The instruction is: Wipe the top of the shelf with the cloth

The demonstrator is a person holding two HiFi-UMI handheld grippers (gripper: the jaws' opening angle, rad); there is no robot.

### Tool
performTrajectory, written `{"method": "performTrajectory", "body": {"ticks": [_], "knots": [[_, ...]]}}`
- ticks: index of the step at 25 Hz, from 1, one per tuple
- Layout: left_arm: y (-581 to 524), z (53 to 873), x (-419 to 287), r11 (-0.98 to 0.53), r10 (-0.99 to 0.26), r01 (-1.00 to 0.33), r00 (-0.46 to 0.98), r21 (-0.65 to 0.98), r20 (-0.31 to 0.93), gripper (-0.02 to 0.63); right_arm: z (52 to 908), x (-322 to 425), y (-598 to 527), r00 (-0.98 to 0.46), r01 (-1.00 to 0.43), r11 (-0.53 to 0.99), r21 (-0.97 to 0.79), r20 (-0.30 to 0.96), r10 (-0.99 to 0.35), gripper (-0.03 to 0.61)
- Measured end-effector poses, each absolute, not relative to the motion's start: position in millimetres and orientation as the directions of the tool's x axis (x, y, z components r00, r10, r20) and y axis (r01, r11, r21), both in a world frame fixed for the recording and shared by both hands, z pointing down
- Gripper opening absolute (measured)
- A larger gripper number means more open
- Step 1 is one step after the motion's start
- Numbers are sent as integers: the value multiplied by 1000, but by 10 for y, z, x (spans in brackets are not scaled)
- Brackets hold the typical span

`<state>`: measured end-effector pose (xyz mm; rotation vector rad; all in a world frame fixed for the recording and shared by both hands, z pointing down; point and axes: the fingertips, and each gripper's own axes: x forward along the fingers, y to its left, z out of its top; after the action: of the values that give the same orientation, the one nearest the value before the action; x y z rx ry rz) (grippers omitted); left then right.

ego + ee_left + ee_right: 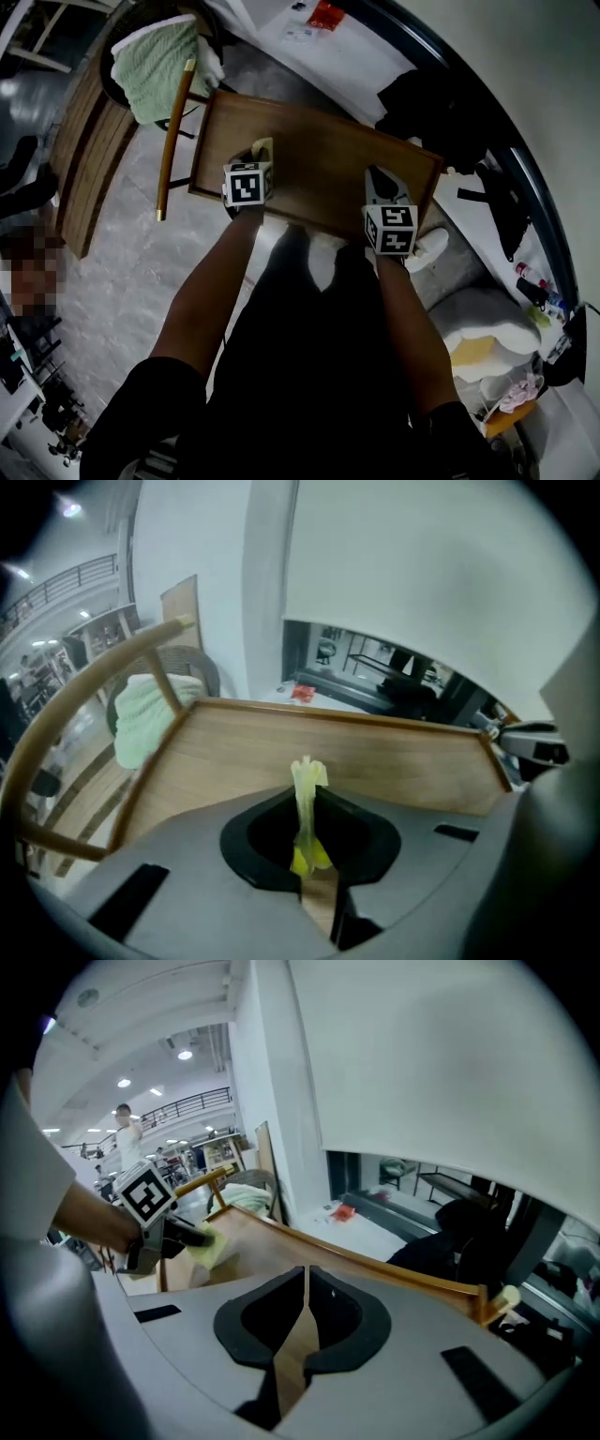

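The shelf sits in the upper centre of the head view. It is a wooden top with a raised rim, and its long axis runs from upper left to lower right, crosswise to the person. Both grippers are over its near edge.

**Left gripper.** The fingers are pressed together on the cloth. This is a thin pale yellow-green piece, pinched in a narrow vertical fold, with its free end poking out past the fingertips. In the left gripper view the cloth is dead centre and the bare wood spreads beyond it and to both sides. In the head view the cloth lies over the near-left part of the shelf top, just inside the rim. No view confirms whether the cloth touches the wood. The right gripper view shows it low against the surface at the left end.

**Right gripper.** Its fingers are closed on each other with nothing between them. It is over the near-right part of the shelf top, well apart from the cloth.

**Governing relation.** The cloth is already in the left fingers, so the left arm is the working arm. Nearly all of the unwiped surface lies to the right of the cloth and beyond it, along the long axis. The next move probably calls for lowering the cloth flat onto the wood and sweeping it rightward, toward the lower right of the head view. A narrow fold covers little area per pass.

A chair carrying a green towel stands just beside the shelf's left end, in the upper left of the head view.
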<state>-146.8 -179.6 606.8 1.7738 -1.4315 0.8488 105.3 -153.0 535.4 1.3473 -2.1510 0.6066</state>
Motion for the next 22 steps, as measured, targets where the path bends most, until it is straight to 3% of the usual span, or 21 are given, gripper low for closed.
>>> {"method": "performTrajectory", "body": {"ticks": [7,11,15,22], "knots": [[-992,6137,891,-377,-387,-884,422,277,820,35,5305,2547,-1139,-227,-968,244,-65,649,-726,31],[-600,6180,1904,-459,-306,-820,506,341,806,35,5344,3126,-924,-190,-978,201,-59,654,-732,31],[-479,6178,2374,-529,-274,-782,525,329,806,35,5395,3346,-756,-183,-981,182,-71,657,-731,31],[-487,6213,2427,-553,-274,-777,510,300,815,35,5439,3219,-676,-232,-970,224,-98,661,-714,31]]}}
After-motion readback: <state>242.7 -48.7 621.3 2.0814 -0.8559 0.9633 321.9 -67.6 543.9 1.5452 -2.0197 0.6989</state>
